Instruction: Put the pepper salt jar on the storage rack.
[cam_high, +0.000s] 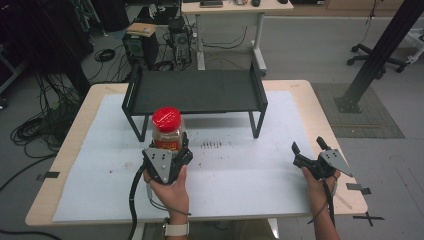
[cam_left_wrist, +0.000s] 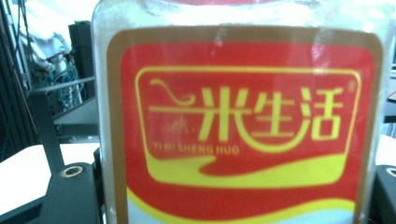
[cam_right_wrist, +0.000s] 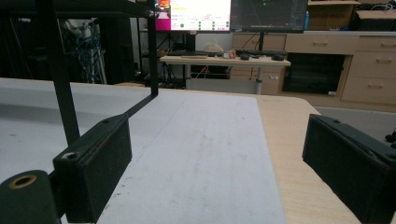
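A clear jar (cam_high: 167, 131) with a red lid and a red-and-yellow label stands upright on the white mat, just in front of the black rack's left front leg. My left gripper (cam_high: 167, 151) is shut on the jar's lower body, held by a hand from the near side. In the left gripper view the jar's label (cam_left_wrist: 243, 126) is very close, with a black jaw at each bottom corner. My right gripper (cam_high: 310, 148) rests low near the table's right edge, open, with nothing between its jaws. The right gripper view shows its two pads (cam_right_wrist: 95, 168) wide apart over the mat.
A low black rack (cam_high: 195, 90) stands across the back middle of the table; its leg (cam_right_wrist: 60, 79) rises at the left of the right gripper view. The white mat (cam_high: 240, 175) covers most of the wooden table (cam_high: 325, 120). Desks, cables and monitors lie beyond.
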